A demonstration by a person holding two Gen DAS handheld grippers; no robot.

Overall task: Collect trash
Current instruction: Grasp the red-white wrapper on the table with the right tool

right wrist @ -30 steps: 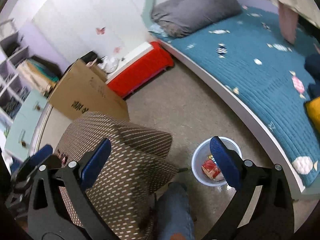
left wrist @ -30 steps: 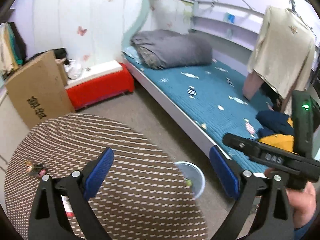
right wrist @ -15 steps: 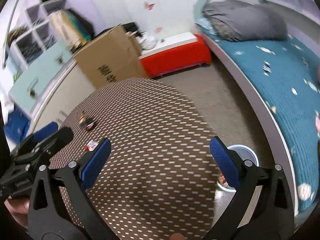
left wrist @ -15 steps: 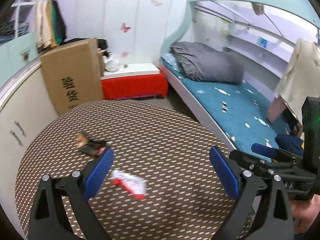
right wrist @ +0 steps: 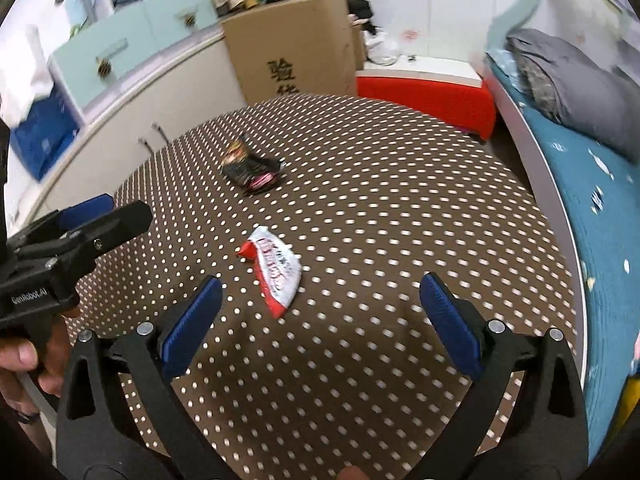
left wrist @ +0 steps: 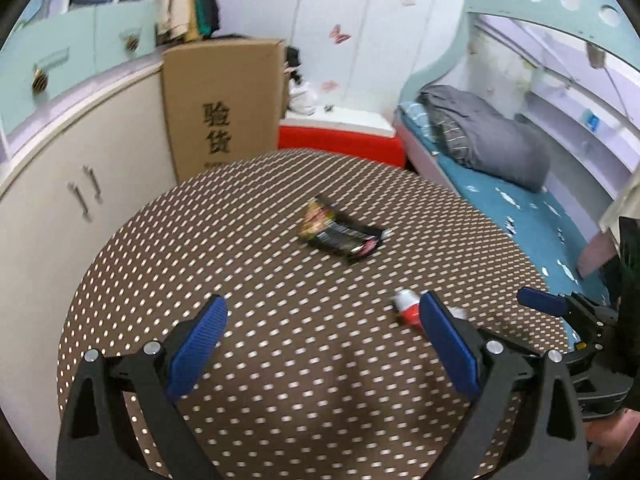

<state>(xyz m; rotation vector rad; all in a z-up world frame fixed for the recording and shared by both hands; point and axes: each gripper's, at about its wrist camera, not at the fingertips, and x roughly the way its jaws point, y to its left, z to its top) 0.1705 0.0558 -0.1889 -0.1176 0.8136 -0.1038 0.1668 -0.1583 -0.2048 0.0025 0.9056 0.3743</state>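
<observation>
A black crumpled wrapper (left wrist: 340, 233) lies near the middle of the round brown dotted table (left wrist: 248, 248); it also shows in the right wrist view (right wrist: 251, 168). A red and white wrapper (right wrist: 274, 269) lies nearer me, partly hidden behind the left gripper's right finger in the left wrist view (left wrist: 406, 305). My left gripper (left wrist: 322, 346) is open and empty above the table's near part. My right gripper (right wrist: 320, 326) is open and empty just short of the red and white wrapper.
A cardboard box (left wrist: 222, 106) and a red bench (left wrist: 340, 142) stand behind the table. Cupboards (left wrist: 60, 168) run along the left. A bed with a blue cover (left wrist: 532, 216) and grey blanket (left wrist: 484, 138) lies on the right.
Both views have swung left from the floor bin and bed onto the table. The two wrappers have come into fuller view. Both grippers stay open.
</observation>
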